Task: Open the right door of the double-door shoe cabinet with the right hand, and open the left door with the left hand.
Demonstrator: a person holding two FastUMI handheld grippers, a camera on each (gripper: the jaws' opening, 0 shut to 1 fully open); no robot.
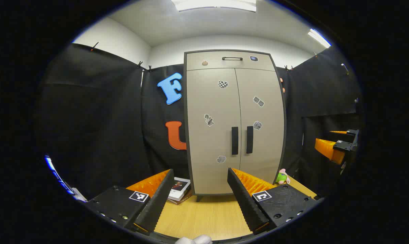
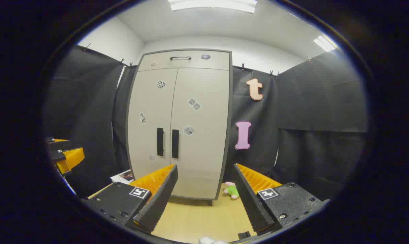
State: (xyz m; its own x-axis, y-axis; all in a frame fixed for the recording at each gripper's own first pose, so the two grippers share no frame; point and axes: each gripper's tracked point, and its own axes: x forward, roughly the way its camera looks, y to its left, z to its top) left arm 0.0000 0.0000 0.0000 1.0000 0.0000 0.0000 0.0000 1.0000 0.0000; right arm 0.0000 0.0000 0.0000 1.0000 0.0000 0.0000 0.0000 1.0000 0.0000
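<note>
My left tool point(image 1: 199, 191) is spread wide with nothing between its two fingers, hanging over the wooden tabletop point(image 1: 207, 213) and touching nothing. My right tool point(image 2: 204, 189) is spread just as wide and is just as empty; from the left gripper view I also see it off at the right edge.

Past the left fingers lies a stack of books point(image 1: 180, 190) on the tabletop, just beside the cabinet's left bottom corner. One small stuffed toy point(image 2: 232, 190) lies by the cabinet's right bottom corner.

Farther back stands the one shoe cabinet point(image 1: 233, 125), upright on the tabletop against the black cloth wall. It has two doors, both shut: the left door point(image 1: 211, 135) and the right door point(image 1: 263, 135). Each carries one dark vertical handle, the left handle point(image 1: 234, 140) and the right handle point(image 1: 249, 139), close together on either side of the middle seam. Both tools are well apart from them. Above the doors runs one drawer point(image 1: 229, 61) with a single handle. Several small stickers dot the front.
</note>
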